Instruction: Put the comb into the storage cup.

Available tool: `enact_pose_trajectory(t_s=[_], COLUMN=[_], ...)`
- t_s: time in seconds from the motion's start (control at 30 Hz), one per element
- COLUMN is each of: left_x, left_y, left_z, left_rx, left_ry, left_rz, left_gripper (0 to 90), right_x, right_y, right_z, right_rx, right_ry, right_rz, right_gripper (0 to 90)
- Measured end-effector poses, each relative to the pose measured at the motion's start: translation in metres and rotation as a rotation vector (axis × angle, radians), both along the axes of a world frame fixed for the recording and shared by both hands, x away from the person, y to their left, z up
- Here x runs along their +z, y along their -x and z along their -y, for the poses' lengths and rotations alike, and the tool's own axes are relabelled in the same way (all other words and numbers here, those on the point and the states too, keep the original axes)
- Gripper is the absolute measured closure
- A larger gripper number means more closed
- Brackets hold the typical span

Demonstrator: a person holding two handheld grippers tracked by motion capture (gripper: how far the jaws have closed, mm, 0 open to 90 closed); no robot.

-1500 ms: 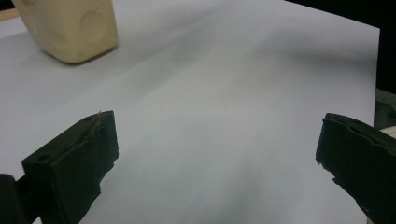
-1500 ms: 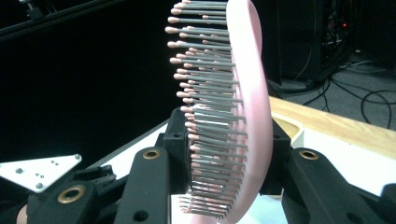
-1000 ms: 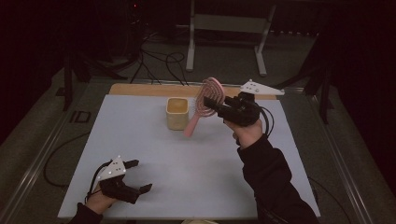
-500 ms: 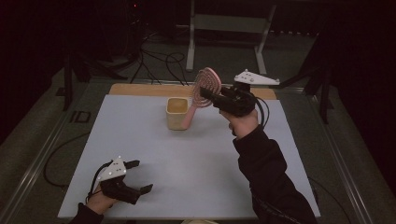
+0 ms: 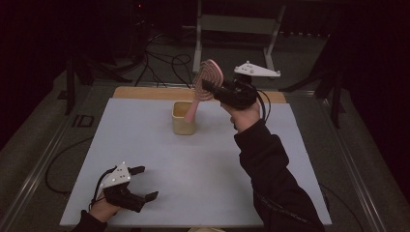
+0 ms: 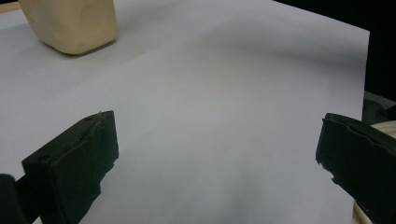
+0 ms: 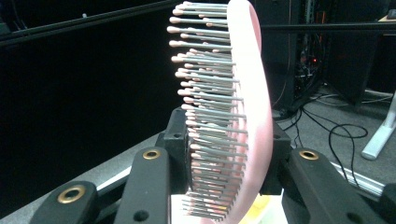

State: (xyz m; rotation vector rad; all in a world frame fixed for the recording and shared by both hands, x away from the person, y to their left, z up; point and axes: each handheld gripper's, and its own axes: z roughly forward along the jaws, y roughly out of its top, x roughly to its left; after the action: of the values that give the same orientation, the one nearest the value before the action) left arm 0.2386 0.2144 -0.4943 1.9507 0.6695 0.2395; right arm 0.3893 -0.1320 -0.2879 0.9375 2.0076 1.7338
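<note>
With our right gripper (image 5: 209, 87) pinching the pink hairbrush (image 5: 205, 82), we have swung its handle over the far cup (image 5: 184, 117), ready to lower; left gripper (image 5: 142, 182) rests spread.

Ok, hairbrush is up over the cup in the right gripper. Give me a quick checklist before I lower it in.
1. Grip: right gripper shut on the pink hairbrush head, bristles against one jaw: ok.
2. Handle pointing down at the yellow cup: ok.
3. Handle tip inside the rim or just in front of it: cannot tell.
4. Cup upright on the white table: ok.
5. Cup has room inside: cannot tell.
6. Left gripper open, resting well clear near the table's front edge: ok.
</note>
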Motion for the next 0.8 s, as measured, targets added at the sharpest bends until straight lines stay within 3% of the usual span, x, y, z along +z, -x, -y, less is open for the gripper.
enact_pose_trajectory(t_s=[0.8], left_x=[0.002], left_y=[0.001], left_z=[-0.001], left_rx=[-0.009], left_ry=[0.016], left_rz=[0.004], left_gripper=[0.0], right_x=[-0.012], right_y=[-0.044], right_z=[-0.023], right_rx=[-0.067], right_ry=[0.027], right_rz=[-0.004], right_gripper=[64.4])
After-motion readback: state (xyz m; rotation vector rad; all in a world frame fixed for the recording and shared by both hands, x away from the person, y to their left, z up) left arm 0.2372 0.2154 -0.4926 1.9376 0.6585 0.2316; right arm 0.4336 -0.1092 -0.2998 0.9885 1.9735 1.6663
